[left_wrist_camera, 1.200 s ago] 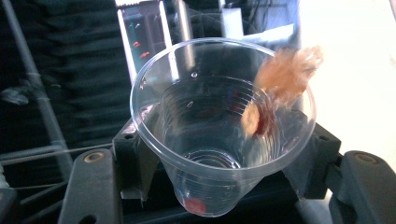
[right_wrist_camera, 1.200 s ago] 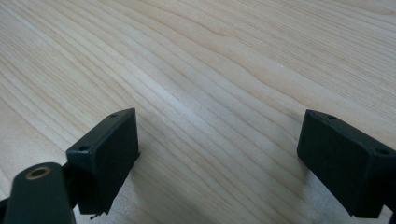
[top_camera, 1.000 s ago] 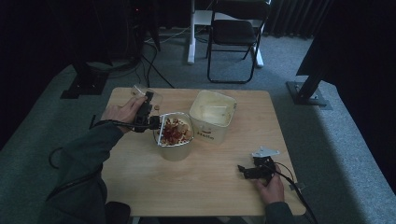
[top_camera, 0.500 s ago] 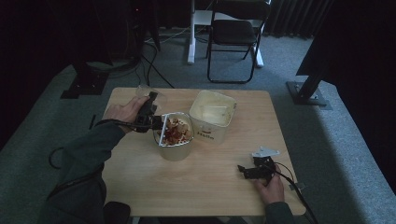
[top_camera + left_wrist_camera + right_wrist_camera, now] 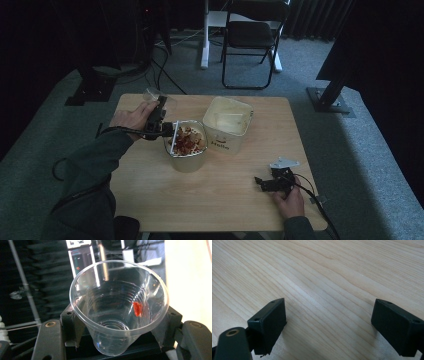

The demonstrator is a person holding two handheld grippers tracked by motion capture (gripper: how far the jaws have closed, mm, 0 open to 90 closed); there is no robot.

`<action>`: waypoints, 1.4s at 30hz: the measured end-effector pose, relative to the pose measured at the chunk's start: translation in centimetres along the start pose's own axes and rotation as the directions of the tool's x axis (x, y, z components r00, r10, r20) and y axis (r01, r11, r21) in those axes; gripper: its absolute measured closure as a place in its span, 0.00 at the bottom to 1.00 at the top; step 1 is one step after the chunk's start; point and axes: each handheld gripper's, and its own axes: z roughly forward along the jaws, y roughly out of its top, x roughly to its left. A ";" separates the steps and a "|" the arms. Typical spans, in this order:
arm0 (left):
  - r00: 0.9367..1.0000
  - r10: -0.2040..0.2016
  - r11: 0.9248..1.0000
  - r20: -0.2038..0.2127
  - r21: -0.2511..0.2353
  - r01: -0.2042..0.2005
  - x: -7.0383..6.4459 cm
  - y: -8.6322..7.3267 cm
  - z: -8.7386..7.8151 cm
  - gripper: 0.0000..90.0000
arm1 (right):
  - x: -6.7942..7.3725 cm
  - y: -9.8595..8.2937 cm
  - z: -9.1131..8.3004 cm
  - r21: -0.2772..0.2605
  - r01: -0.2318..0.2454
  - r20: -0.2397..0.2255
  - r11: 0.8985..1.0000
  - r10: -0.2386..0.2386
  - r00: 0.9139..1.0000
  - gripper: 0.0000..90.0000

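On the left half of the wooden table, near its far edge: left gripper held level in the left hand, jaws clamped from both sides on a clear plastic cup. Cup gripped by its lower wall, mouth turned toward the gripper's own camera, all but empty, with one small red scrap stuck to the inside wall. Seen from above as a faint clear shape beside the hand at the table's far left edge, tipped over on its side rather than upright. Just beside the gripper's tip, touching or nearly so: a pale tub heaped with red and brown food pieces. Close on that tub's right, an open cream-coloured tub with dark lettering on its front wall, interior pale and smooth.

At the near right corner of the table, well apart from both tubs: right gripper lying low over the wood, held by the right hand, grey three-cornered plate on top. Jaws spread wide, bare wood grain between them, nothing gripped.

Beyond the table, on grey carpet: a black folding chair.
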 end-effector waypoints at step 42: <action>0.913 -0.373 0.917 0.163 -0.083 0.389 2.1 0.7 -0.1 0.38 | 0.0 0.0 0.0 0.001 -0.001 0.000 1.000 0.001 1.000 0.14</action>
